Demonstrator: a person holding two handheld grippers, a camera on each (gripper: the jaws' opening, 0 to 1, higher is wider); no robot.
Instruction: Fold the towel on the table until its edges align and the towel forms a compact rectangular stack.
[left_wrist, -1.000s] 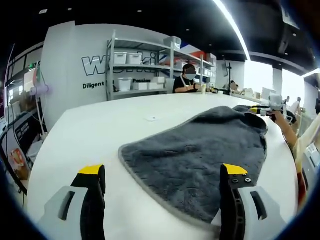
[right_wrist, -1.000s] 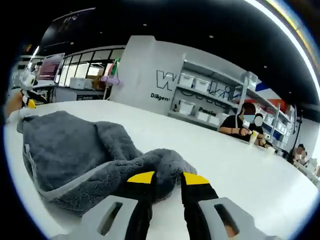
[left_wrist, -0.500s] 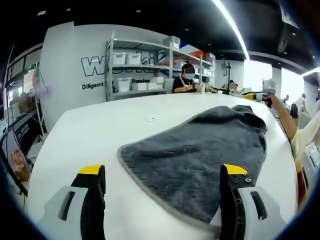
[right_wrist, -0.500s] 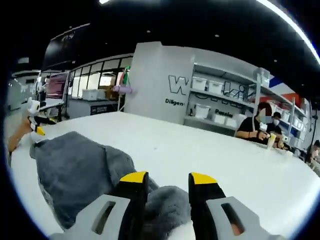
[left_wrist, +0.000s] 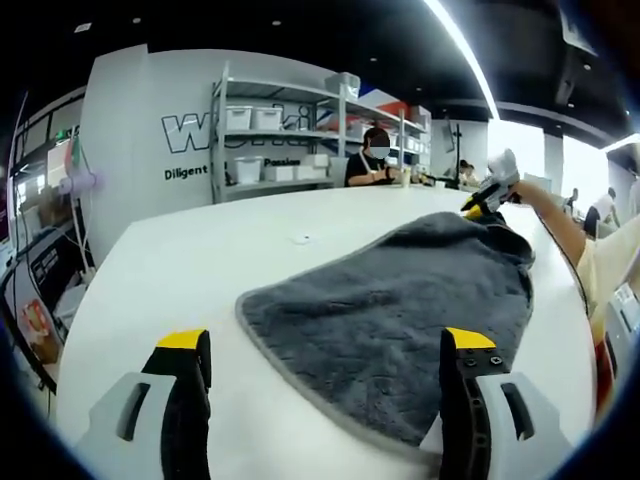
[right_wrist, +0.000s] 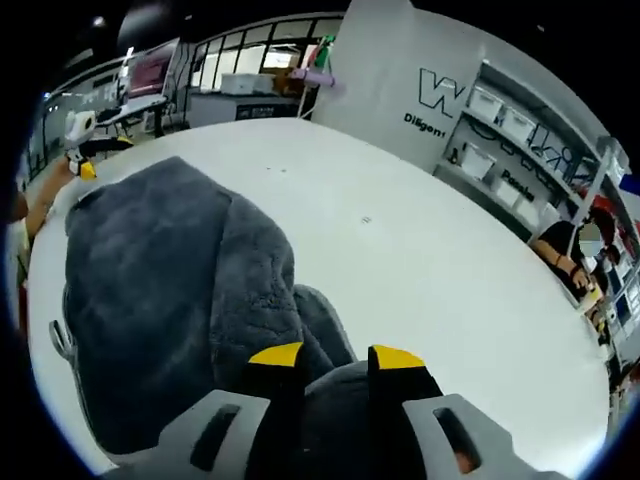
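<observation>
A dark grey towel lies spread on the white round table, one rounded corner pointing at me. My left gripper hovers low over the towel's near edge, jaws wide open with nothing between them. At the towel's far corner my right gripper is raised on a person's arm. In the right gripper view, the right gripper is shut on a bunched fold of the towel, which trails away below it. The left gripper shows small at the towel's far end.
Metal shelves with white bins stand beyond the table under wall lettering. A seated person works at the table's far side. A small mark lies on the bare table left of the towel. The table's edge curves close on my left.
The right gripper has risen with the towel's corner pinched in it, lifting that end off the table and tilting its view downward. The left gripper has stayed still and open.
</observation>
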